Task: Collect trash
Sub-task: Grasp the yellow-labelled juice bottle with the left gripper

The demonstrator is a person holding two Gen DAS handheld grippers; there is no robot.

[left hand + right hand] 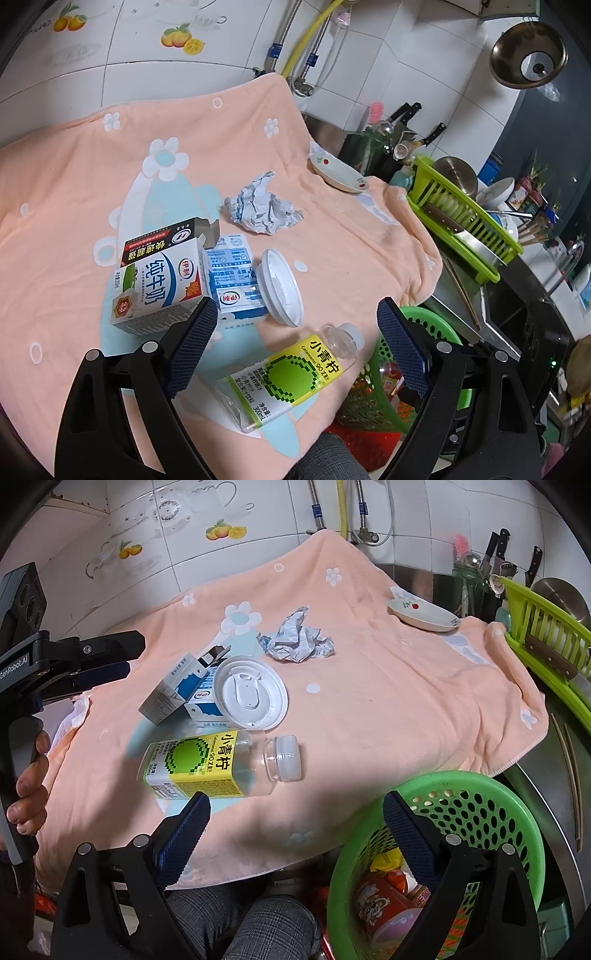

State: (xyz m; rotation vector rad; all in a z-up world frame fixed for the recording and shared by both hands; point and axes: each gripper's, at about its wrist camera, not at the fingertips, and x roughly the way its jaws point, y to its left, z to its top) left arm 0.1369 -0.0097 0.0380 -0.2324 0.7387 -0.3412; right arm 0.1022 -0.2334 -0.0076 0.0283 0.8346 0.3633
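Note:
An empty clear bottle with a yellow-green label lies on its side on the peach towel. Behind it sit a green-white milk carton, a blue-white carton, a white plastic lid and crumpled paper. My left gripper hovers open just above the bottle, holding nothing. My right gripper is open and empty over the towel's near edge, its right finger above the green basket, which holds wrappers.
A flowered saucer rests at the towel's far right. A lime dish rack with a cleaver, pots and knives crowds the right side. A hand grips the left tool; a plaid trouser leg is below.

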